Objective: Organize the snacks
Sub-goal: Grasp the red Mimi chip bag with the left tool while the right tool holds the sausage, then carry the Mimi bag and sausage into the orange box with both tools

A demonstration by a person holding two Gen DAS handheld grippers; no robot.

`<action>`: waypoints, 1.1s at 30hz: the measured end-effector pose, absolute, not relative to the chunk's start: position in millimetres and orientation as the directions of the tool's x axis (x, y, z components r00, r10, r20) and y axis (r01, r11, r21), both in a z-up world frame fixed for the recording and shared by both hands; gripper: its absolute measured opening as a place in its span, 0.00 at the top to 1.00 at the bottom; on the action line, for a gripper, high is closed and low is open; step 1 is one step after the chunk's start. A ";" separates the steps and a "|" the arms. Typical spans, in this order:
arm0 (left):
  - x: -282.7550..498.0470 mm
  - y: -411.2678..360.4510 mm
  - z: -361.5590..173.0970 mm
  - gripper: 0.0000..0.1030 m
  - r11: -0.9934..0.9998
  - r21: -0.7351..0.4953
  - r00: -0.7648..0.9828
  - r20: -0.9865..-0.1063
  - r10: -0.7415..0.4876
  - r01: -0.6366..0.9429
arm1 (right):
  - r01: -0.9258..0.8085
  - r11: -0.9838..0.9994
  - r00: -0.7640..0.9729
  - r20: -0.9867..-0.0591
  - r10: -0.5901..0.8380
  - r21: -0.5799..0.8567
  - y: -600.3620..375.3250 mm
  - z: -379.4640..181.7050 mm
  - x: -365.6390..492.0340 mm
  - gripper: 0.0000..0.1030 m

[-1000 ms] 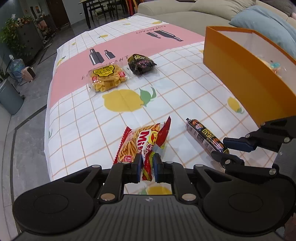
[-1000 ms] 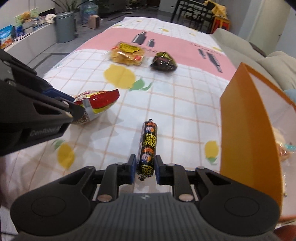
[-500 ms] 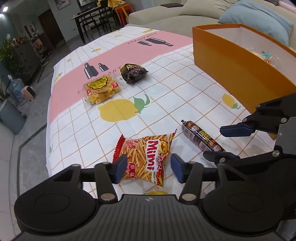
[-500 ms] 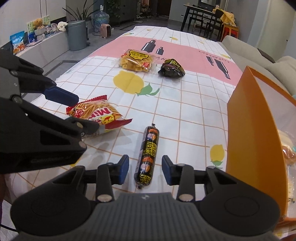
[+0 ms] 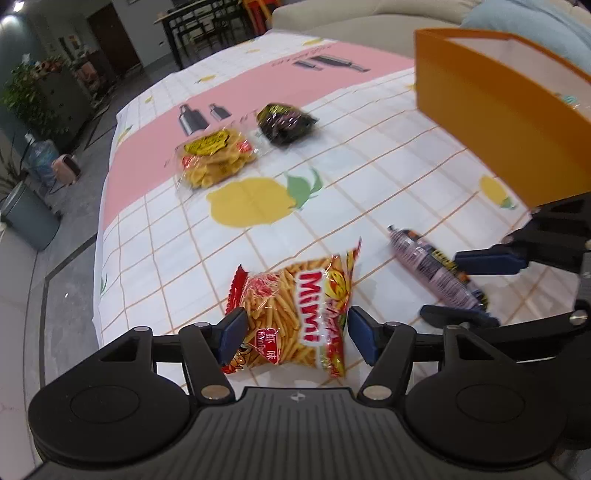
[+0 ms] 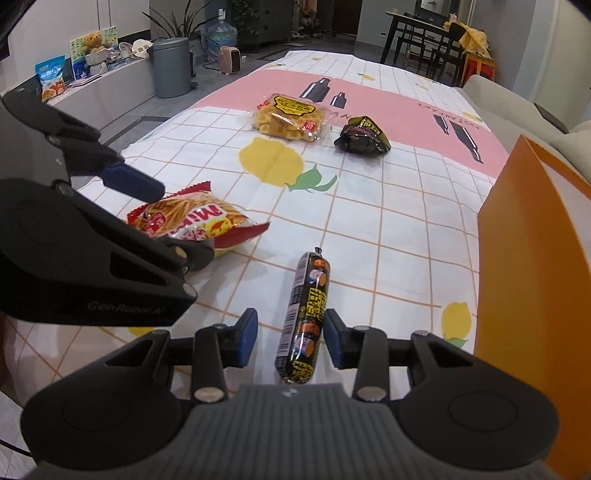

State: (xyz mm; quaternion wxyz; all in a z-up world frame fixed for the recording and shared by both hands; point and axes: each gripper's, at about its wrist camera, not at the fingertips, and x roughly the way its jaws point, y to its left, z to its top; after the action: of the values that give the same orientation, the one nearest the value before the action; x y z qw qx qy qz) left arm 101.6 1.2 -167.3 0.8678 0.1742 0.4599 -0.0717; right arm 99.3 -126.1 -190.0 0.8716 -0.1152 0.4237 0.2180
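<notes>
A red and yellow Mimi snack bag (image 5: 295,317) lies flat on the tablecloth between the pads of my left gripper (image 5: 295,332). Its jaws are opening and do not press on the bag. In the right wrist view the same bag (image 6: 192,221) rests by the left gripper (image 6: 162,218). A black sausage stick (image 6: 306,306) lies lengthwise between the pads of my right gripper (image 6: 290,338), which stands open with a gap on the left side. An orange box (image 6: 532,277) stands just to the right, and something pale shows inside it.
A yellow biscuit pack (image 5: 214,155) and a dark crinkled pack (image 5: 284,122) lie farther along the checked tablecloth (image 5: 369,166). The table's left edge drops to the floor, where a grey bin (image 6: 171,66) stands. A sofa (image 5: 351,18) runs behind the table.
My left gripper opened and let go of the Mimi bag, which now lies flat. My right gripper opened off the sausage stick, which stays on the cloth.
</notes>
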 end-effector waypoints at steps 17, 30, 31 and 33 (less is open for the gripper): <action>110.7 9.4 -173.9 0.52 0.941 0.258 0.575 -0.813 0.090 0.217 | -0.427 0.903 0.522 -0.804 0.286 0.044 -129.5 -197.5 112.3 0.78; 96.1 5.5 -151.1 0.65 0.943 0.241 0.600 -0.798 0.058 0.229 | -0.390 0.919 0.542 -0.792 0.281 0.059 -139.3 -179.0 107.9 0.80; 94.2 4.9 -148.3 0.65 0.944 0.238 0.600 -0.798 0.056 0.228 | -0.391 0.919 0.547 -0.788 0.283 0.059 -139.9 -176.5 106.2 0.80; 91.7 5.6 -142.6 0.65 0.951 0.222 0.598 -0.800 0.051 0.216 | -0.392 0.918 0.554 -0.784 0.281 0.052 -140.9 -171.2 102.5 0.80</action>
State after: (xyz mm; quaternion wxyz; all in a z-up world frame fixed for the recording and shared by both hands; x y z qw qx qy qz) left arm 91.7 5.6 -142.6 0.8812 0.1496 0.4461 -0.0466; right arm 102.5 -140.9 -171.2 0.8791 -0.0644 0.4318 0.1914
